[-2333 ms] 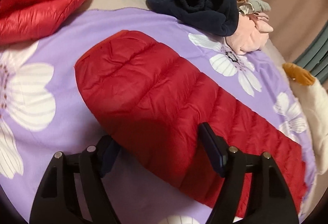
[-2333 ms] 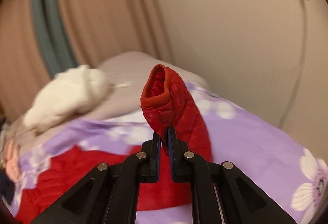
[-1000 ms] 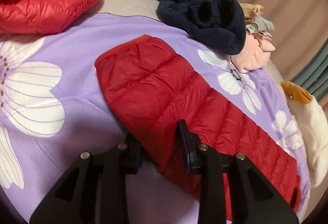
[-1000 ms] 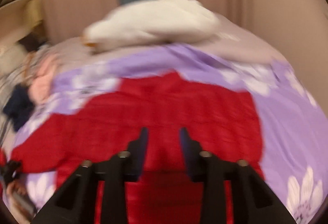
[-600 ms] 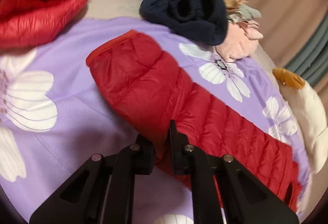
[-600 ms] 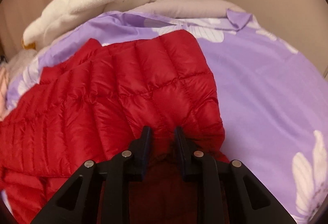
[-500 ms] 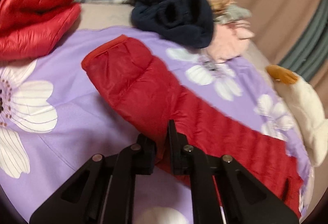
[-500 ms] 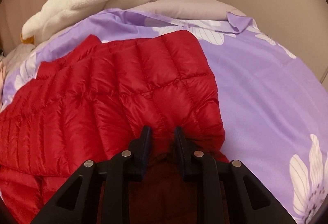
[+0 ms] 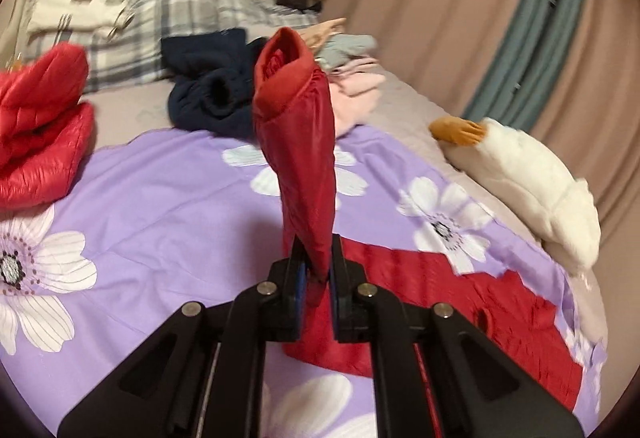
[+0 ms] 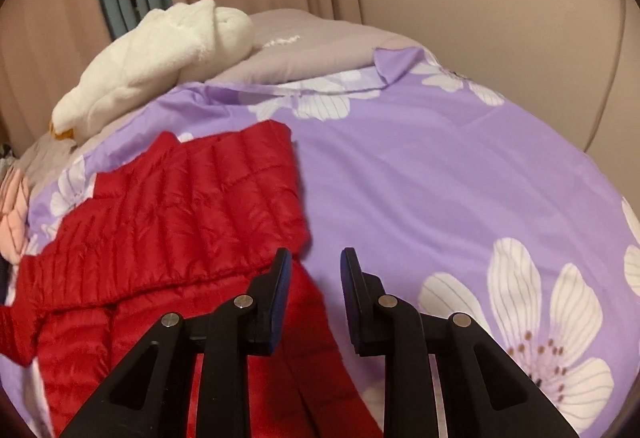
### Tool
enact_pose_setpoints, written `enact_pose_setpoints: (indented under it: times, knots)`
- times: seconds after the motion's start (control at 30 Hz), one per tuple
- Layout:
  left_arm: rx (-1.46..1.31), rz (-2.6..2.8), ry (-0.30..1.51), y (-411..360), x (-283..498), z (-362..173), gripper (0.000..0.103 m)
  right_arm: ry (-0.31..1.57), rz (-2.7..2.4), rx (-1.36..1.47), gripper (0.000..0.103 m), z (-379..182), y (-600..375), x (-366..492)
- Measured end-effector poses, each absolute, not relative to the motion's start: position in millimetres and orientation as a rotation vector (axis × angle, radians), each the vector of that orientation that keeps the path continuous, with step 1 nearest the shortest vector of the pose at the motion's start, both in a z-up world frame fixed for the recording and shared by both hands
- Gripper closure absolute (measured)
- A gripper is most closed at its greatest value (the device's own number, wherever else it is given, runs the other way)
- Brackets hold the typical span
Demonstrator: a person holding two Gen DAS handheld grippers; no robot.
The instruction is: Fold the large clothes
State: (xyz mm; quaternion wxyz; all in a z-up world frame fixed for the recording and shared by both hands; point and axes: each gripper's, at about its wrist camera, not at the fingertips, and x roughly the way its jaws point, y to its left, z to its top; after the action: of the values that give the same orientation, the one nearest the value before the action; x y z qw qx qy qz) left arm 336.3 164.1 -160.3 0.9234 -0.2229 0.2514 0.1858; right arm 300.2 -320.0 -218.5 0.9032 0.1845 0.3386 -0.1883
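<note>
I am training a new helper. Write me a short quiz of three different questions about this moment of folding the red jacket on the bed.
1. True or false: the left tongs are shut on the sleeve of the red jacket and hold it lifted above the purple flowered sheet.
2. What do the right tongs hold? A) the jacket's hem B) nothing C) the white plush toy
3. Fill in: the dark blue garment lies beyond the far edge of the ____ sheet.

Key: 1 true; 2 B, the jaws stand apart with no cloth between them; 3 purple.
</note>
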Motion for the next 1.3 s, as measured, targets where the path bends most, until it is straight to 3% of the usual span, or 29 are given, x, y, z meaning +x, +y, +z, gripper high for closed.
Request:
enact_pose_setpoints:
  times: [0.37, 0.7, 0.73, 0.77, 0.83, 1.03, 1.3]
  knots:
    - [-0.374, 0.172, 0.52, 55, 353, -137, 0.094, 0.684, -0.333, 0.388, 0.08, -211, -319, 277]
    - [-0.283, -0.107, 0.646, -88, 362, -163, 0.092, 0.686, -0.317, 0.484, 0.08, -212, -334, 275]
    - [-0.257, -0.14, 0.678, -99, 362, -168, 0.083, 0.689, -0.314, 0.478, 0.08, -211, -333, 276]
    - [-0.24, -0.159, 0.703, -106, 363, -170, 0.065, 0.693, -0.309, 0.469, 0.08, -211, -330, 277]
    - [-0.234, -0.178, 0.706, -109, 358, -172, 0.05, 0.702, -0.295, 0.451, 0.08, -210, -326, 279]
    - [-0.177, -0.072, 0.61, -87, 346, -158, 0.047, 0.708, -0.284, 0.455, 0.073, -209, -318, 279]
    - [-0.244, 0.058, 0.569, -51, 316, -158, 0.047, 0.703, -0.257, 0.458, 0.072, -205, -290, 285]
